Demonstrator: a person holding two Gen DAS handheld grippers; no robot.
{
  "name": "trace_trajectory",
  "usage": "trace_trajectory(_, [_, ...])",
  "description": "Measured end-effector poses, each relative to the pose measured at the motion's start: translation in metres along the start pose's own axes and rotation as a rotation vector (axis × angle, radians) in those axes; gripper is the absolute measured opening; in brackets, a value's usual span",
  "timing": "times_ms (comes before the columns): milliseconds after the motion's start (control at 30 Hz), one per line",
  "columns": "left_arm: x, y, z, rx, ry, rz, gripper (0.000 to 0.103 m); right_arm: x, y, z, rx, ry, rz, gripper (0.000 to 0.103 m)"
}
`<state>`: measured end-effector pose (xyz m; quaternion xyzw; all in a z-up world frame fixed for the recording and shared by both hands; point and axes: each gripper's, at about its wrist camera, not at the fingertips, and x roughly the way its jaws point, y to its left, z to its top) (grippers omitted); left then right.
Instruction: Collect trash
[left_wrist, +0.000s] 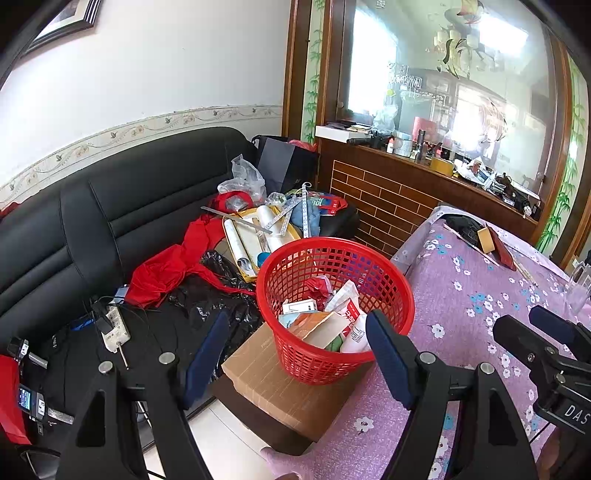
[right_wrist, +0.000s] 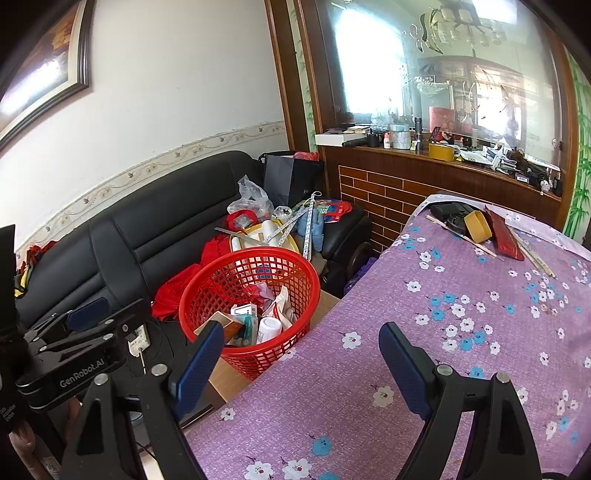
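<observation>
A red mesh basket (left_wrist: 291, 354) (right_wrist: 207, 284) stands on a cardboard box (left_wrist: 277, 391) beside the table, holding cartons, wrappers and a white bottle (right_wrist: 269, 328). My left gripper (left_wrist: 297, 358) hangs open just in front of the basket, nothing between its blue pads. It also shows as a black tool (right_wrist: 85, 332) at the left of the right wrist view. My right gripper (right_wrist: 303, 363) is open and empty above the table's near edge, to the right of the basket; it appears at the right edge (left_wrist: 546, 339) of the left wrist view.
The table wears a purple flowered cloth (right_wrist: 461, 295); at its far end lie a yellow tub (right_wrist: 478, 225), a red pouch and sticks. A black sofa (left_wrist: 110, 221) behind the basket carries red cloth, bags, a tray and a power strip (left_wrist: 114, 328). A wooden ledge (right_wrist: 424, 157) holds clutter.
</observation>
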<state>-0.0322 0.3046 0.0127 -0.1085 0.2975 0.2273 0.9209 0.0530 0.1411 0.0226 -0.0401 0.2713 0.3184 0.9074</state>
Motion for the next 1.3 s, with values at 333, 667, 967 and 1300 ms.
trace_trajectory(333, [0.000,0.000,0.000,-0.010,0.003,0.002,0.077,-0.001,0.001,0.001,-0.001,0.000,0.001,0.088])
trace_trajectory(667, [0.001,0.001,0.000,-0.009,0.001,0.008,0.077,-0.001,0.003,0.002,-0.001,-0.002,0.003,0.088])
trace_trajectory(967, [-0.003,-0.003,-0.001,0.001,-0.007,0.038,0.077,-0.004,0.003,0.001,0.000,-0.005,0.011,0.088])
trace_trajectory(1300, [-0.023,-0.029,-0.004,0.060,-0.046,0.040,0.077,-0.024,-0.017,0.003,0.055,-0.007,0.060,0.088])
